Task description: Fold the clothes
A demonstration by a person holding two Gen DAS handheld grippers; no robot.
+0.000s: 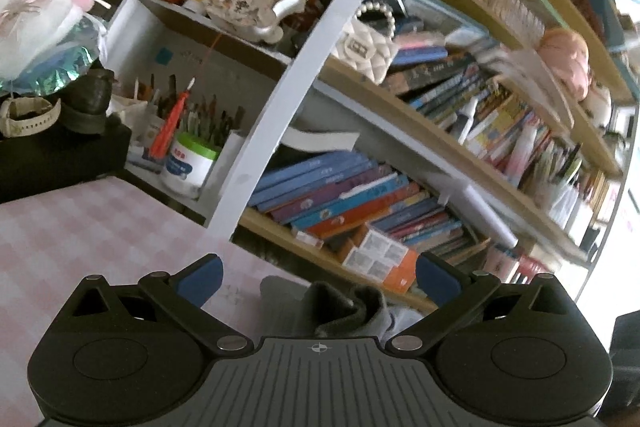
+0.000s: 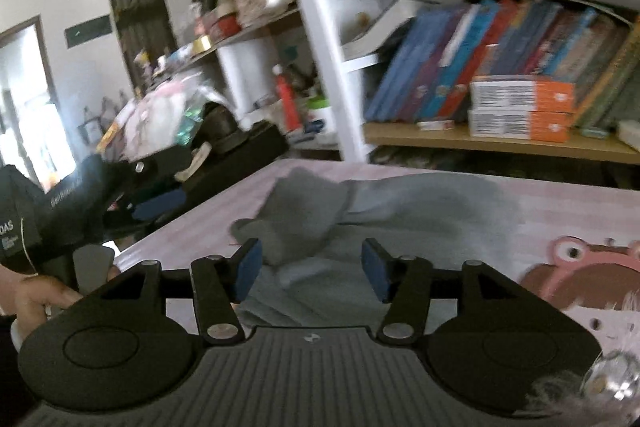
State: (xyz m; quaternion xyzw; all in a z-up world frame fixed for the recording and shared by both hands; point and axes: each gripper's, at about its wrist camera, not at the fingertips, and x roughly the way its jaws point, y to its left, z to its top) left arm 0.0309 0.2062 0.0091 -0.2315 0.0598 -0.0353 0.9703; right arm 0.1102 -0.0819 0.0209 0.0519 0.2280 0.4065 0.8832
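Observation:
A grey garment (image 2: 360, 211) lies crumpled on the pink checked tablecloth (image 2: 560, 211). One bunched part of it rises toward the far left. My right gripper (image 2: 312, 269) hovers just over the near part of the cloth, open, its blue pads (image 2: 248, 269) apart and not pressing on the fabric. In the left wrist view a fold of the grey garment (image 1: 344, 311) shows low between the fingers of my left gripper (image 1: 319, 283). That gripper is wide open and grips nothing. From the right wrist view the left gripper (image 2: 156, 205) is at the table's left edge, held by a hand (image 2: 36, 291).
A bookshelf (image 1: 400, 195) full of books stands close behind the table, with a white upright post (image 1: 280, 99). Orange-and-white boxes (image 2: 520, 107) sit on its lowest shelf. To the left are a pen pot (image 1: 188, 163) and a black box (image 1: 60, 155) bearing a shoe and a watch.

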